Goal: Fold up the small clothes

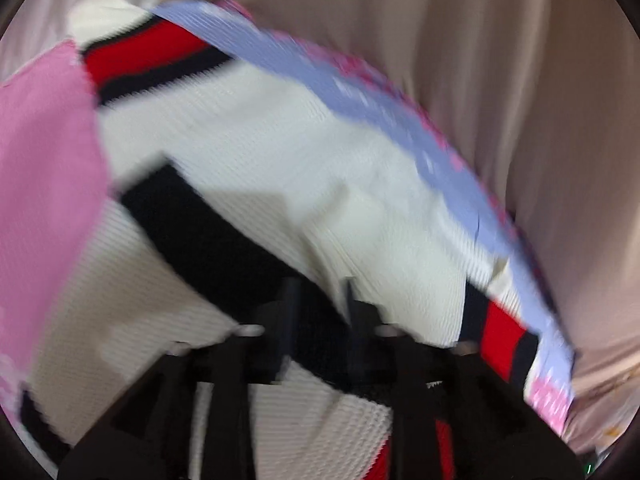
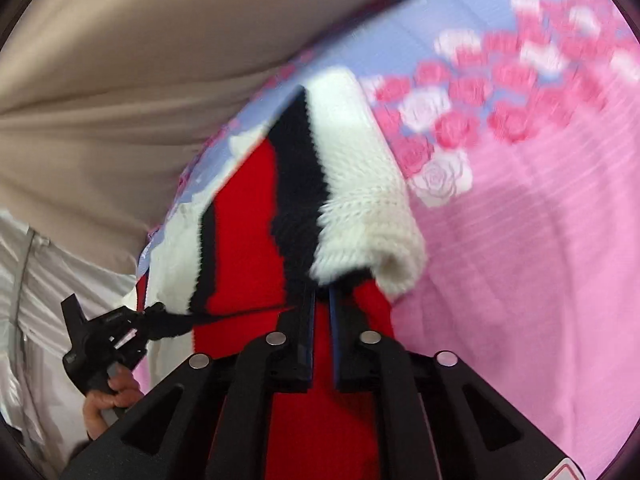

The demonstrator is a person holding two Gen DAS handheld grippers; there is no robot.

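Note:
A small knitted sweater, cream with red and black stripes, lies on a pink and lilac rose-print sheet. My left gripper is shut on the sweater at a black band near its edge. The view is blurred by motion. In the right wrist view my right gripper is shut on the sweater, pinching red and black knit with a cream fold draped over the fingertips. The left gripper shows at lower left, gripping the sweater's dark edge, held by a hand.
The rose-print sheet covers the surface to the right. A beige curtain hangs behind, also in the left wrist view. Pale silvery fabric is at the far left.

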